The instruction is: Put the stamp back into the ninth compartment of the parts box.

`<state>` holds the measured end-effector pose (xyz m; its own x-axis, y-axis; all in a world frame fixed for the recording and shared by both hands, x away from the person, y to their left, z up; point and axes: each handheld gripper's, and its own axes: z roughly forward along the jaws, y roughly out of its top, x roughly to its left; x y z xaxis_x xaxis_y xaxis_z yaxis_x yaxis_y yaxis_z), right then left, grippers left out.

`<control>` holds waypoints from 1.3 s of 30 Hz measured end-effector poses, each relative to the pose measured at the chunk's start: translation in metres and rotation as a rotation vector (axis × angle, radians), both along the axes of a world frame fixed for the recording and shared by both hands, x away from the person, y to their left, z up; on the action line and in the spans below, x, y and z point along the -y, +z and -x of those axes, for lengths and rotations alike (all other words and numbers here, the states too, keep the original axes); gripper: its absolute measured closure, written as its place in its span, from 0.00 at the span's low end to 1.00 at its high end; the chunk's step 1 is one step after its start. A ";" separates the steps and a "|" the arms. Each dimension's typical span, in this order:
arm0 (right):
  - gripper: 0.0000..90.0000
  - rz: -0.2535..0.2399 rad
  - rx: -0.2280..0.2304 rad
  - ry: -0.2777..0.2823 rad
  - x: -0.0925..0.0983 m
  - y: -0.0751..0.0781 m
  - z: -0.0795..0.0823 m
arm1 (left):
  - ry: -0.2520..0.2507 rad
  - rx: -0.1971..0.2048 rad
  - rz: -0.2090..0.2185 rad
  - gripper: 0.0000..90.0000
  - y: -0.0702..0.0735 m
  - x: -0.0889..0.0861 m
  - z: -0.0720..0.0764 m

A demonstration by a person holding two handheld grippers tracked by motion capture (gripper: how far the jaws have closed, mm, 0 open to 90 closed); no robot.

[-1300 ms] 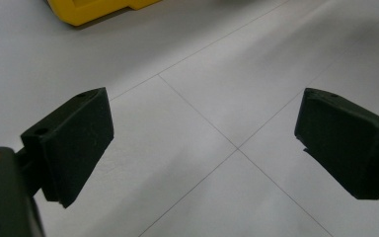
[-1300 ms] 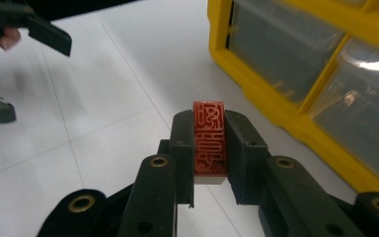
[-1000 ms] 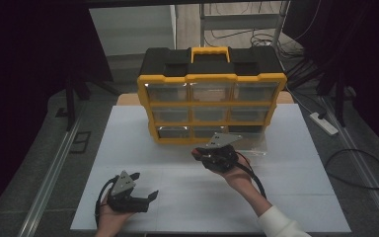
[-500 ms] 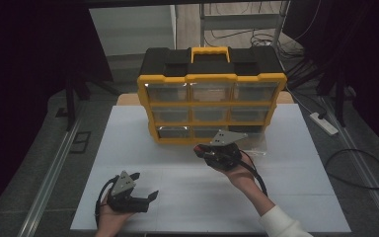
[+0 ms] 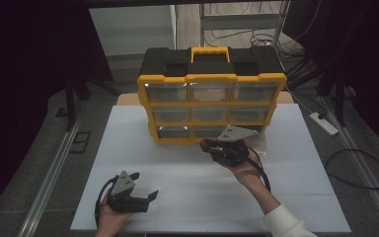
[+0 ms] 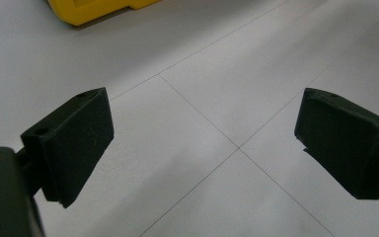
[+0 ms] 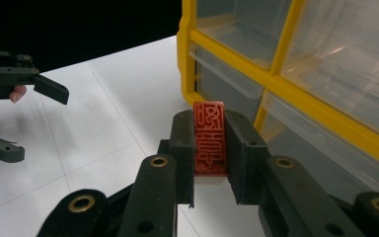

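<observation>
The right gripper [image 7: 209, 163] pinches a red carved stamp [image 7: 209, 138] just before the yellow drawer organizer [image 5: 211, 106] — picked up, not yet stowed in a drawer. The left gripper [image 6: 205, 143] rests spread and empty on the white table [image 5: 296, 158].

The red stamp [image 7: 209, 138] sits btwn the right gripper [image 7: 210, 148] pads, so its sides are hidden, and its carved signs are too small to read. The yellow box [image 6: 91, 9] is cut off at the top edge in the left gripper view.
</observation>
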<state>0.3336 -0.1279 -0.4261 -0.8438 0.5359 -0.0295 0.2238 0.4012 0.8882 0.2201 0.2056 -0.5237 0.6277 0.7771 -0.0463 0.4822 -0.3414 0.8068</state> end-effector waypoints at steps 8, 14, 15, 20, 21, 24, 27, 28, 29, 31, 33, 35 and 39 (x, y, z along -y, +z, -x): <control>0.84 -0.020 0.016 -0.025 0.011 0.008 -0.004 | 0.002 0.000 0.003 0.09 0.000 0.000 0.000; 0.84 -0.035 0.024 -0.052 0.021 0.012 -0.007 | 0.002 -0.001 0.001 0.09 0.000 0.000 0.000; 0.84 -0.035 0.024 -0.059 0.023 0.012 -0.008 | 0.003 0.001 0.001 0.09 0.000 0.000 0.000; 0.84 -0.047 0.033 -0.079 0.030 0.014 -0.011 | 0.003 0.000 0.001 0.09 0.000 0.000 0.000; 0.84 -0.048 0.034 -0.084 0.031 0.014 -0.012 | 0.002 0.000 0.001 0.09 0.000 0.000 0.000; 0.84 -0.051 0.037 -0.094 0.035 0.015 -0.013 | 0.002 -0.001 0.001 0.09 0.000 0.000 0.000; 0.84 -0.055 0.037 -0.103 0.039 0.016 -0.014 | 0.000 -0.002 -0.002 0.09 0.000 0.000 0.000; 0.84 -0.059 0.037 -0.109 0.041 0.017 -0.015 | 0.001 -0.002 -0.002 0.09 0.000 0.000 0.000; 0.84 -0.064 0.036 -0.112 0.042 0.018 -0.016 | 0.000 -0.002 -0.003 0.09 0.000 0.000 0.000; 0.84 -0.066 0.038 -0.122 0.046 0.019 -0.017 | 0.002 -0.001 -0.001 0.09 0.000 0.000 0.000; 0.84 -0.070 0.039 -0.133 0.049 0.020 -0.018 | 0.002 -0.001 -0.001 0.09 0.000 -0.001 0.000; 0.84 -0.069 0.043 -0.140 0.052 0.020 -0.019 | 0.002 -0.001 -0.001 0.09 0.000 -0.001 0.000; 0.84 -0.064 0.042 -0.157 0.057 0.020 -0.022 | 0.001 -0.004 0.000 0.09 -0.001 0.000 0.000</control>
